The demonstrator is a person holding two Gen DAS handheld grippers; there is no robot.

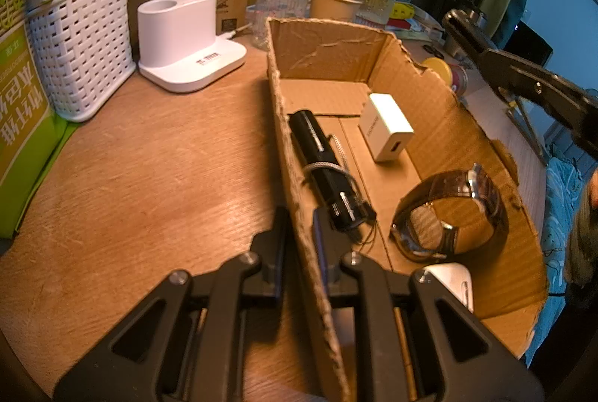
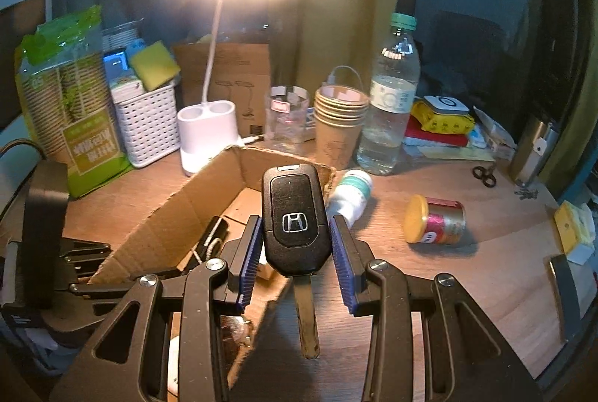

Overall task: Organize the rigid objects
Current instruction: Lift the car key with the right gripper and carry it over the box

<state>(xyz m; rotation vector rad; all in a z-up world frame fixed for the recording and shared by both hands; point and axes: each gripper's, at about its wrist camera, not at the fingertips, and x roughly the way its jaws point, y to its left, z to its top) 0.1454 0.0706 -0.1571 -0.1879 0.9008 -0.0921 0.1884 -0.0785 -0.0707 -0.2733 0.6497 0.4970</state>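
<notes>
Two grippers are engaged. Nearest in the right wrist view, the right gripper (image 2: 293, 249) is clamped on a black car key (image 2: 293, 222); the fob stands upright between the blue pads, its metal blade pointing down toward the camera. Just beyond and to the left lies the open cardboard box (image 2: 164, 215), so the coming move, in my judgement, runs forward-left over its near wall. The left gripper (image 1: 299, 245) is pinched on the box's left wall (image 1: 284, 140), steadying it. Inside already: a black flashlight (image 1: 325, 170), a wristwatch (image 1: 448, 211), a white charger (image 1: 387, 129).
</notes>
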